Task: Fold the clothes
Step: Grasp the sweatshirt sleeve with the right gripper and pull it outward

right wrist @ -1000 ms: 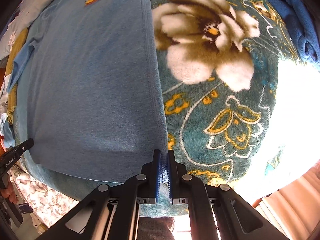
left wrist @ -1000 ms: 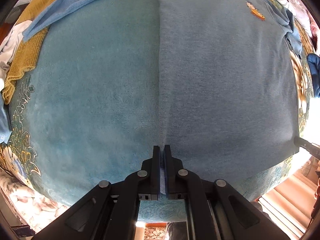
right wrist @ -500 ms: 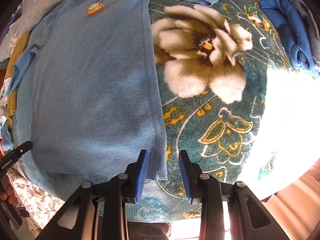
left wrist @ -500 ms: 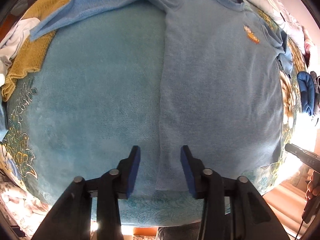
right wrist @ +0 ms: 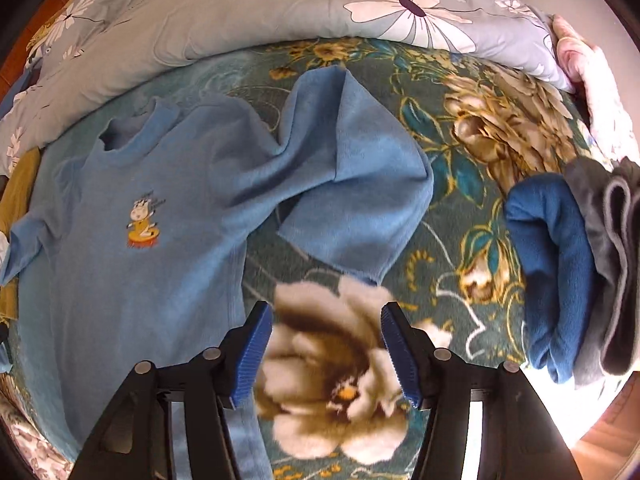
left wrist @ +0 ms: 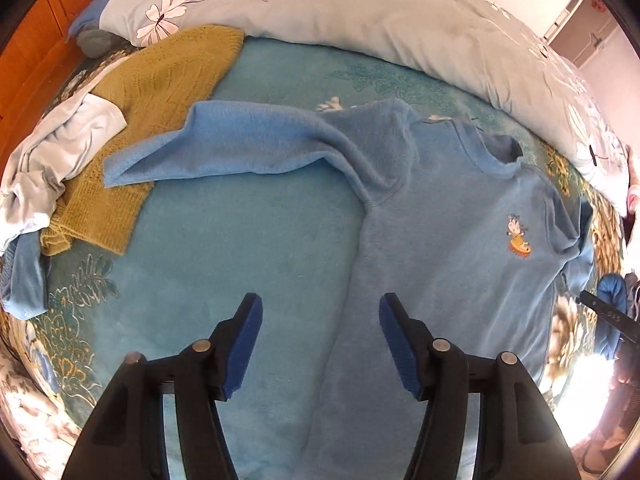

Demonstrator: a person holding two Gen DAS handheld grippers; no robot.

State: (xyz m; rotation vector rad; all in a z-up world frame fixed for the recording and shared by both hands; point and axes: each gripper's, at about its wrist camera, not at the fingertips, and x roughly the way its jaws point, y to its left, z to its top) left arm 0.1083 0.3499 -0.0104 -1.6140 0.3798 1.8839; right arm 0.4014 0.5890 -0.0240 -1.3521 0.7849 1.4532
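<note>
The sweater (left wrist: 440, 248) lies flat on the blanket (left wrist: 248, 248). To its left, under its sleeve end, lies a knit (left wrist: 132, 128); to its right, a folded stack (right wrist: 560, 272). Behind it runs the duvet (right wrist: 240, 12).

1. Sweatshirt (left wrist: 440, 240): light blue, small orange-and-white cartoon emblem (right wrist: 143, 224) on chest.
2. Blanket (right wrist: 460, 248): teal, gold and cream flowers.
3. Knit sweater (left wrist: 160, 92), 10 o'clock: mustard yellow.
4. Duvet (right wrist: 240, 8), 12 o'clock: grey-blue, white daisies.
5. Folded pile (right wrist: 556, 272), 3 o'clock: dark blue, grey.
</note>
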